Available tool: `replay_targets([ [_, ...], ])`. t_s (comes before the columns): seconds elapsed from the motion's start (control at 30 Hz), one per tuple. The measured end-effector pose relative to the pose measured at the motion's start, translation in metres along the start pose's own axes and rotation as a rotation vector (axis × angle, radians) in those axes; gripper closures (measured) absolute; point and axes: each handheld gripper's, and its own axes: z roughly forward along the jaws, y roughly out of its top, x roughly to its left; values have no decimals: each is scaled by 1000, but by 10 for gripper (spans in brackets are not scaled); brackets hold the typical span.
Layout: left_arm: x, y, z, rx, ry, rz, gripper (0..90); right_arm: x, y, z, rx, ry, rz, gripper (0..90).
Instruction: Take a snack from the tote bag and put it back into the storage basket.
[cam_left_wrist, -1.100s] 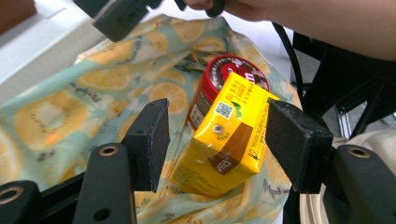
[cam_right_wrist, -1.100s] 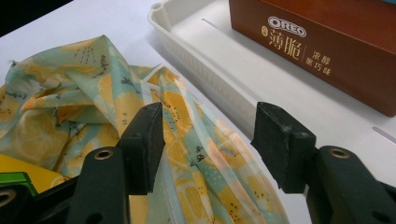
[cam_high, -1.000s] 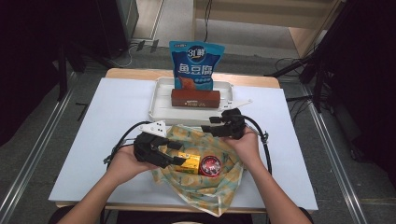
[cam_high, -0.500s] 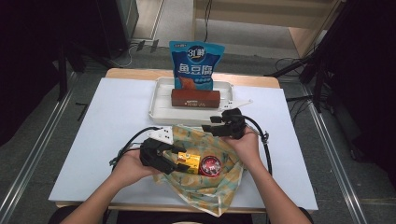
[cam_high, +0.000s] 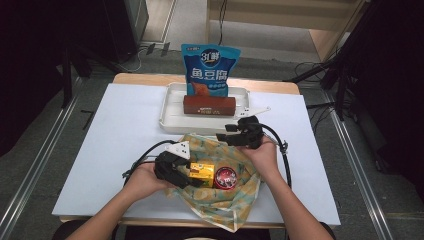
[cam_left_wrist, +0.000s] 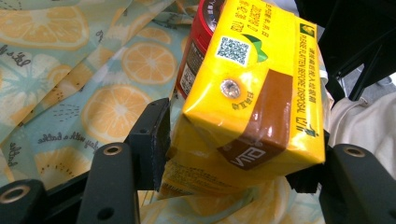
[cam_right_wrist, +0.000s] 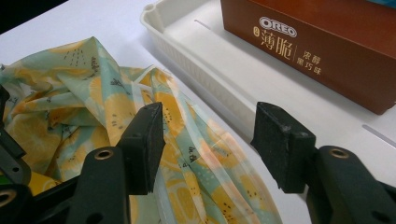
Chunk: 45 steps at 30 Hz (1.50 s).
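1. Yellow drink carton (cam_left_wrist: 252, 88): it lies on the citrus-print cloth bag (cam_high: 220, 197) near the front edge of the table, with the jaws of the left gripper (cam_high: 187, 176) clamped on it from both sides. In the left gripper view its foil straw hole and a brown band face the camera, and the carton sits tilted between the two black jaws.
2. The table (cam_high: 110, 145) is the largest thing here, a white top that carries everything else.
3. The cloth bag spreads crumpled across the front middle of the table, just short of the white tray (cam_high: 170, 107). Its orange-slice pattern shows in both gripper views.
4. The white tray stands at the far middle of the table. A blue snack pouch (cam_high: 210, 67) stands upright at its far side, and a brown Oreo box (cam_right_wrist: 322, 44) lies flat in the tray in front of the pouch.
5. The right gripper (cam_high: 239, 136) is held at the far edge of the bag, close to the tray's near rim. Its jaws stand apart with nothing between them; in the right gripper view they hang over a fold of the cloth and the tray's wall.
6. A red can (cam_high: 226, 176) lies on the bag touching the carton's right end.
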Motion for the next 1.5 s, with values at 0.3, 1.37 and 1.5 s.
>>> replay_targets([
  [0.3, 1, 0, -4, -14, 24, 13, 494, 1, -1, 4, 10, 11, -8, 448],
  [1.37, 0, 14, -28, -47, 79, -19, 519, 2, -2, 2, 0, 38, -31, 447],
  [1.5, 1, 15, -32, -58, 81, -30, 520, 2, -2, 1, 1, 40, -26, 446],
])
